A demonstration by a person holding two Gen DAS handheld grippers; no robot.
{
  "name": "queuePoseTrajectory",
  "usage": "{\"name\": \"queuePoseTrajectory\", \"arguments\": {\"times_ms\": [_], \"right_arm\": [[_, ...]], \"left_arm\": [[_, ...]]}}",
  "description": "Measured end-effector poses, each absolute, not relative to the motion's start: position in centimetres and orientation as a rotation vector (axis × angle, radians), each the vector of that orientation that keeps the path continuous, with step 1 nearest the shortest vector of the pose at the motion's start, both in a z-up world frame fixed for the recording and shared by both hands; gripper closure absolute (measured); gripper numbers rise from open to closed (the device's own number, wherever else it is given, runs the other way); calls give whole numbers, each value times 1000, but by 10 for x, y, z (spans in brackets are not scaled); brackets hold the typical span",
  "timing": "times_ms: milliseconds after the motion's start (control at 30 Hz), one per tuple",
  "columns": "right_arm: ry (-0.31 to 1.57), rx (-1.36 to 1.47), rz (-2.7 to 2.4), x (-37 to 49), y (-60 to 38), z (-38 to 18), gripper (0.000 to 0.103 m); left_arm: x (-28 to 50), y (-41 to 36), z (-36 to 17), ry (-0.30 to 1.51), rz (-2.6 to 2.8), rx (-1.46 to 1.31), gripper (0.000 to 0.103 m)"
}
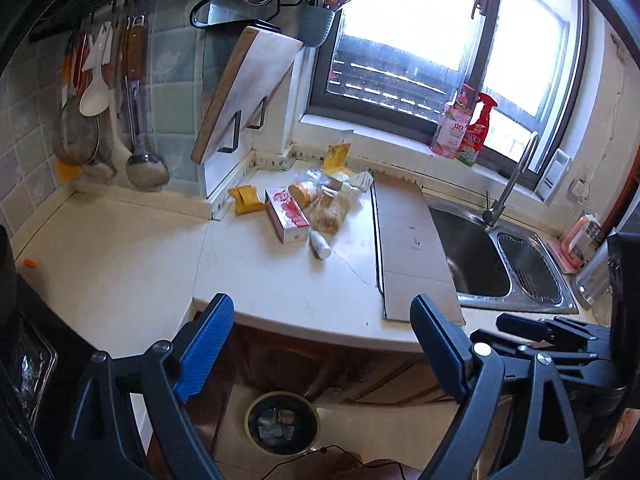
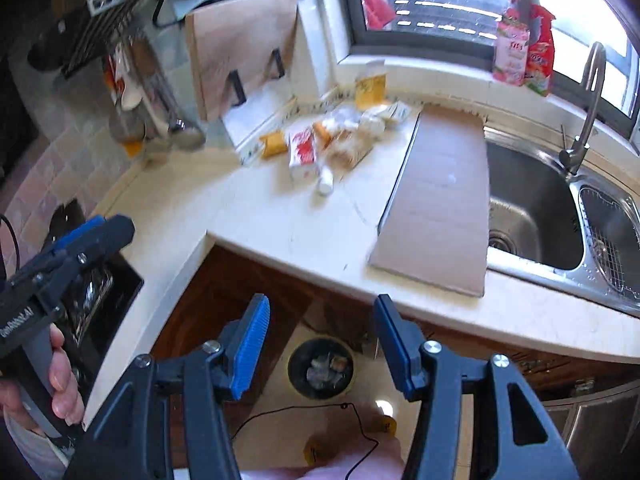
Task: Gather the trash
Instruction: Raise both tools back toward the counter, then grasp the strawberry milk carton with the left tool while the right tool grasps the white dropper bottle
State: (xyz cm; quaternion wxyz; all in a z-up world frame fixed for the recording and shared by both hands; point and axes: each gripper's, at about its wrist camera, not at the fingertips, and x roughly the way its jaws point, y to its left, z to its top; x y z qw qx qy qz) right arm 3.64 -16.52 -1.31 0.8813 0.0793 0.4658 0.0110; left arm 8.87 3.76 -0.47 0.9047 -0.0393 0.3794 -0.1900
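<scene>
A pile of trash lies at the back of the white counter (image 1: pixel 280 280): a red and white carton (image 1: pixel 286 214), a small white bottle (image 1: pixel 319 244), a yellow packet (image 1: pixel 245 199), a clear bag of crumbs (image 1: pixel 332 210) and a yellow pouch (image 1: pixel 336 156). The same pile shows in the right wrist view, with the carton (image 2: pixel 302 152) and the white bottle (image 2: pixel 326 182). A round bin (image 1: pixel 282 422) with wrappers inside stands on the floor below the counter edge, also the bin (image 2: pixel 321 368). My left gripper (image 1: pixel 322 344) is open and empty, well short of the pile. My right gripper (image 2: pixel 322 342) is open and empty above the bin.
A flat cardboard sheet (image 1: pixel 412 252) lies on the counter and overlaps the steel sink (image 1: pixel 472 256) with its faucet (image 1: pixel 512 184). A cutting board (image 1: pixel 248 88) leans on a rack; utensils (image 1: pixel 132 112) hang left. Two bottles (image 1: pixel 466 128) stand on the sill. A black cable (image 2: pixel 352 432) crosses the floor.
</scene>
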Motion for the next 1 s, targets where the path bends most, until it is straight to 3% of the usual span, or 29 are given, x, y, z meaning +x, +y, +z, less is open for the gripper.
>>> {"name": "queuePoseTrajectory", "arguments": {"times_ms": [367,700,867,1000], "right_arm": [[991,143,111,149,-192,-28,48],[1149,117,284,288,-195,-120,49],[1219,125,379,331,-187,-171,56],[1279,123,424,343,-182,-198,75]], "left_arm": [[172,5,-14,790,-270,-142,14],[291,-48,-55,876,-143,-83,14],[332,-56,-86,936,-42,-68,14],[357,-50,-110,1002,20,-114,14]]}}
